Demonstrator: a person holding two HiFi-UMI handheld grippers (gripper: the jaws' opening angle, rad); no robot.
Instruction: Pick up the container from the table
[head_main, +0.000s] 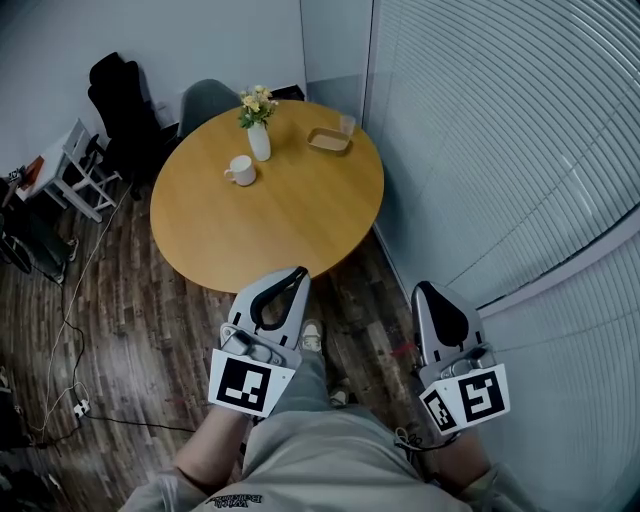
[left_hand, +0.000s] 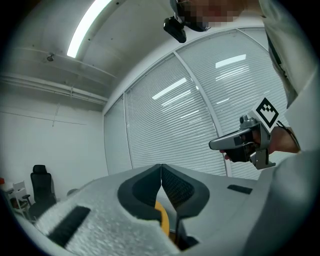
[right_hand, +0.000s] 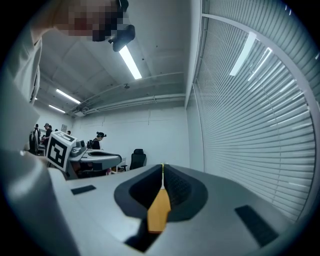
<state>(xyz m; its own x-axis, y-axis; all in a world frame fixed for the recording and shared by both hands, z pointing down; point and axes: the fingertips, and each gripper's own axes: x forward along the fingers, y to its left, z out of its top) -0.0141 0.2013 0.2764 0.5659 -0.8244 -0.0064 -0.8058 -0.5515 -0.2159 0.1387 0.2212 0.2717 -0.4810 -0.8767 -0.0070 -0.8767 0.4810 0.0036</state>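
Observation:
A shallow tan container (head_main: 328, 140) lies at the far right of the round wooden table (head_main: 290, 230), with a clear cup (head_main: 347, 124) just behind it. Both grippers hang low in front of the person's body, short of the table's near edge and far from the container. My left gripper (head_main: 299, 273) is shut with nothing between its jaws, which meet in the left gripper view (left_hand: 161, 168). My right gripper (head_main: 424, 289) is also shut and empty, its jaws touching in the right gripper view (right_hand: 162, 168). Each gripper view looks level across the room and does not show the table.
A white mug (head_main: 241, 170) and a white vase of flowers (head_main: 258, 132) stand on the table. A grey chair (head_main: 205, 100) sits behind it and a black office chair (head_main: 120, 105) at the far left. Window blinds (head_main: 500, 150) run along the right. Cables (head_main: 68, 330) trail over the wooden floor.

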